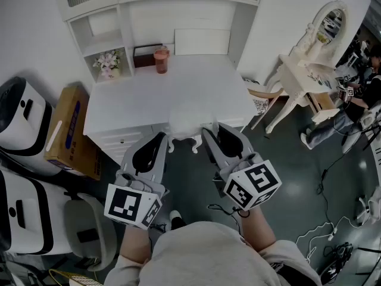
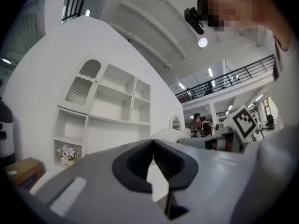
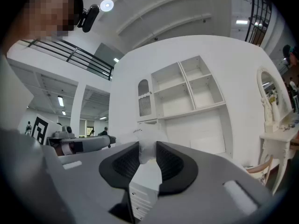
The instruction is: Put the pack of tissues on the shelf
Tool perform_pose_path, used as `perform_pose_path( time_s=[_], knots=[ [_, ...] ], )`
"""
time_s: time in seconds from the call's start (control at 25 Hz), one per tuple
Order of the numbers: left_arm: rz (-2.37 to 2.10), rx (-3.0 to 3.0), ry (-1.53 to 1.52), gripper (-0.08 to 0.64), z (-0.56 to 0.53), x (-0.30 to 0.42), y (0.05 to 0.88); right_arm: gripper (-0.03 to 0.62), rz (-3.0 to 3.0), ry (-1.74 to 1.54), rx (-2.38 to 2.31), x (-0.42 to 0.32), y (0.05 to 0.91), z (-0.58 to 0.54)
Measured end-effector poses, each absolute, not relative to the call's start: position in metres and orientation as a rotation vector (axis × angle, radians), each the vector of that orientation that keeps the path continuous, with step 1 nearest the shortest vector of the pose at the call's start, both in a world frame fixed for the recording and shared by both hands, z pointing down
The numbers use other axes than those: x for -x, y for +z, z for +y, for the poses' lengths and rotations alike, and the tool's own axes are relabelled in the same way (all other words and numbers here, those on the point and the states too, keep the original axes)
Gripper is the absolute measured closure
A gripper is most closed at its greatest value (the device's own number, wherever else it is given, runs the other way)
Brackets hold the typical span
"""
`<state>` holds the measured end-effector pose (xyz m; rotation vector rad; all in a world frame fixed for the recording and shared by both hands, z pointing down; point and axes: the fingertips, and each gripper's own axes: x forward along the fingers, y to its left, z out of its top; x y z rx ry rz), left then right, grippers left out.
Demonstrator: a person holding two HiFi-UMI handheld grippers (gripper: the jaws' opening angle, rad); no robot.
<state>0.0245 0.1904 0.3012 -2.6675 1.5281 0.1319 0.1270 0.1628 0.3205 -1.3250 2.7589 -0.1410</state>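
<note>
Tissues (image 3: 147, 135) are squeezed in right gripper (image 3: 148, 147); shelf (image 3: 187, 94) lies ahead, seemingly higher; left gripper (image 2: 153, 143) closed, empty.

No word or number here can be read. The cardboard box (image 1: 70, 130) on the floor carries blue print along its top, too small to make out. The pack of tissues (image 3: 148, 139) shows a faint dark line of print, also illegible. The marker cube (image 1: 132, 206) on the left gripper (image 2: 152, 143) and the marker cube (image 1: 253, 186) on the right gripper (image 3: 147, 146) bear black-and-white square patterns, no letters. Similar code squares (image 1: 347, 92) sit beside the white dressing table (image 1: 300, 70).
</note>
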Motion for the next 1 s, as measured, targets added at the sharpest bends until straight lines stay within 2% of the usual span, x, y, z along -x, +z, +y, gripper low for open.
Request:
perform_pose_path(
  time_s=[0.48, 1.0],
  knots=[
    [1.52, 2.676, 0.126, 0.558, 0.196, -0.038, 0.304, 0.492, 2.742, -0.134, 1.337, -0.142, 0.322, 0.17],
    [1.456, 2.739, 0.109, 0.558, 0.159, 0.006, 0.305, 0.494, 2.683, -0.164, 1.398, -0.107, 0.313, 0.138]
  ],
)
